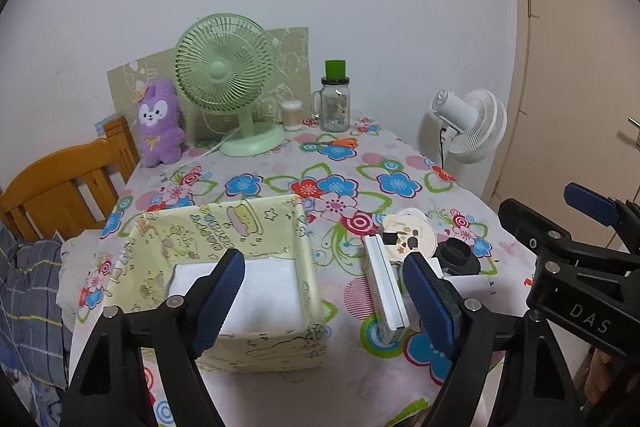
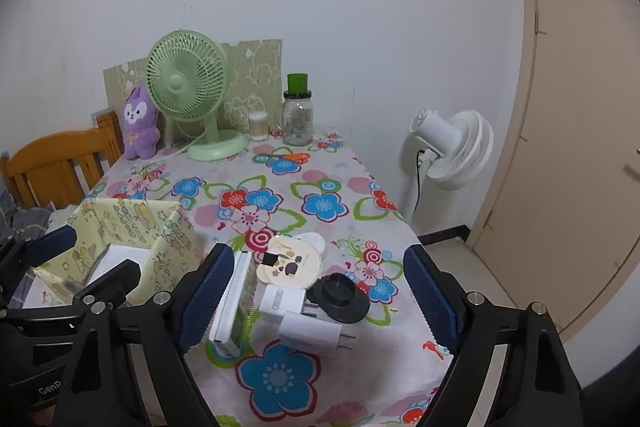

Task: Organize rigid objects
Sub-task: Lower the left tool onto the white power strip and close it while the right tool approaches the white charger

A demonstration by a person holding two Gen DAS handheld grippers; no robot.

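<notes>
A pale yellow patterned box point(image 1: 224, 227) sits on the flowered tablecloth with a white flat item point(image 1: 260, 291) inside; it also shows in the right wrist view point(image 2: 176, 247). Right of it lie a slim white case point(image 1: 386, 283) point(image 2: 236, 303), a round cream compact point(image 1: 410, 237) point(image 2: 292, 263), a black round lid point(image 1: 458, 255) point(image 2: 340, 295) and two white plug adapters point(image 2: 280, 301) point(image 2: 310, 335). My left gripper point(image 1: 324, 301) is open, above the box's right wall. My right gripper point(image 2: 320, 303) is open, above the adapters.
At the table's far end stand a green desk fan point(image 1: 226, 79), a purple plush point(image 1: 160, 123), a glass jar with a green lid point(image 1: 335, 99) and a cotton-swab tub point(image 1: 291, 115). A wooden chair point(image 1: 60, 183) is at the left, a white floor fan point(image 1: 472, 127) at the right.
</notes>
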